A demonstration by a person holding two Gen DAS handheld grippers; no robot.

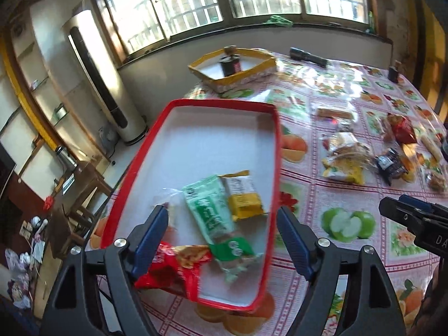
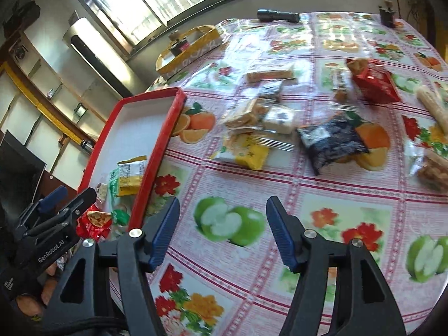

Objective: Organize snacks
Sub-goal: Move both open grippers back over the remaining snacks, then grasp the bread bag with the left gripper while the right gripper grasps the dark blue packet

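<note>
A: We are holding the left gripper (image 1: 221, 240) over the red tray (image 1: 275, 151), jaws spread wide and gripping nothing. The green packet (image 1: 208, 212), yellow packet (image 1: 243, 198) and red bag (image 1: 173, 268) are lying in the tray, lower centre of the left view.

B: We are keeping the right gripper (image 2: 222, 232) released above the tablecloth (image 2: 252, 173), nothing between its jaws. Loose snacks (image 2: 330, 140) are sitting in the right view's upper centre and right.

Daylight from blown-out windows (image 1: 224, 0); glare on glossy tablecloth (image 2: 252, 47). Snack packets (image 2: 330, 140) motion-blurred. Strong fisheye bending, dark corner vignetting in both views.
</note>
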